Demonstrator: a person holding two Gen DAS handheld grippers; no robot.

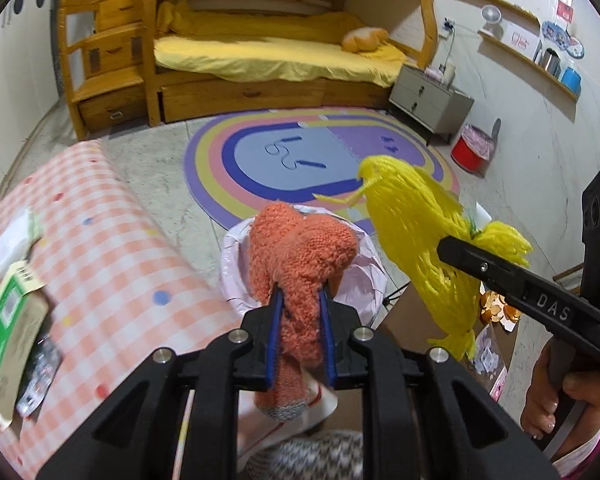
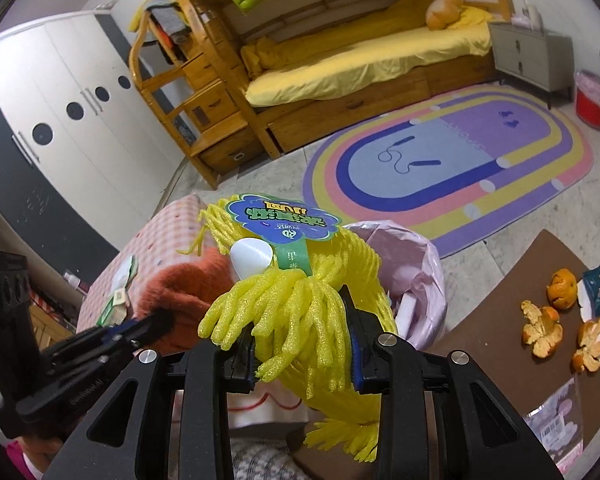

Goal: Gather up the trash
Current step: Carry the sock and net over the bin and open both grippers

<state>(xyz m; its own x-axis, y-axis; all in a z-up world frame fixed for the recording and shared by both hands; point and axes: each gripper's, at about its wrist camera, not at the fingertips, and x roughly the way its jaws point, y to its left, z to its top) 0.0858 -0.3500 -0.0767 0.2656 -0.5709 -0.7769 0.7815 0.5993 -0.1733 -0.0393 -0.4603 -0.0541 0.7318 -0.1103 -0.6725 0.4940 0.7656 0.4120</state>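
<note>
Left tool point(image 1: 300, 312) grips an orange sock point(image 1: 300, 256); right tool point(image 2: 304, 344) grips yellow foam netting point(image 2: 300, 304), both above the pink-lined bin point(image 1: 364, 276).

Two close wrist views, shared bin point(image 1: 364, 276).

Between the left gripper point(image 1: 302, 316) fingers: orange sock point(image 1: 300, 256), fuzzy knit cloth, rough, matt. Between the right gripper point(image 2: 304, 344) fingers: yellow foam net point(image 2: 300, 312), soft foam mesh, slightly sparkly, with a glossy printed paper label point(image 2: 284, 220). Ahead of the fingers: pink bin liner point(image 2: 416, 264), thin shiny plastic. Gripper bodies matt black plastic, blue pads point(image 1: 275, 336), metal bolts. Left of the fingers: checked tablecloth point(image 1: 100, 248), smooth.
</note>
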